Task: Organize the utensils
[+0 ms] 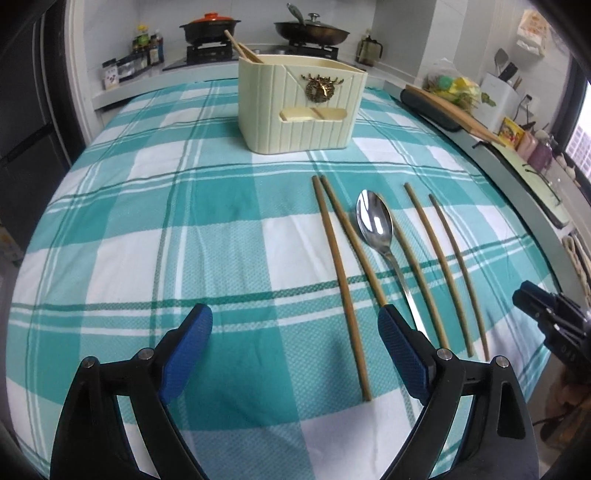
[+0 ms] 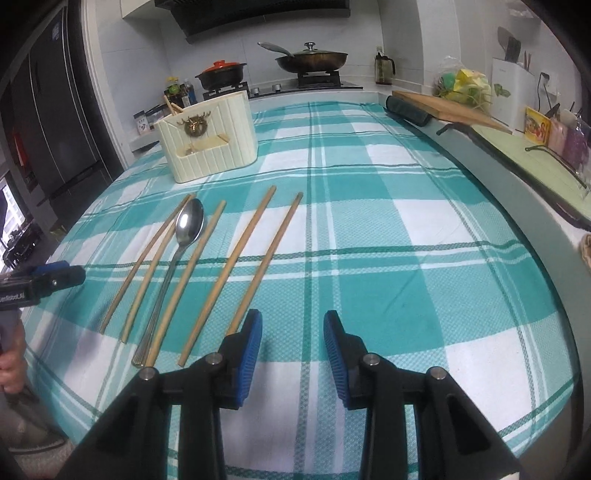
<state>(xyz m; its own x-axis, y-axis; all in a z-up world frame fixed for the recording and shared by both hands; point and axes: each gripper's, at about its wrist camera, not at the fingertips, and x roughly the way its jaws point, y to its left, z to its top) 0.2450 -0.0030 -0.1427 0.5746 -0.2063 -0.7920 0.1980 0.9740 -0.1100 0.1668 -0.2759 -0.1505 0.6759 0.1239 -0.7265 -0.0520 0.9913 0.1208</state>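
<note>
Several wooden chopsticks and a steel spoon lie side by side on the teal checked tablecloth. A cream utensil holder stands behind them with two chopsticks in it. My left gripper is open and empty, near the chopsticks' near ends; it also shows in the right wrist view. My right gripper is open and empty, just right of the rightmost chopstick; it also shows at the left wrist view's right edge.
A stove with a red-lidded pot and a wok is behind the table. A cutting board and counter clutter line the right side. A dark fridge stands left.
</note>
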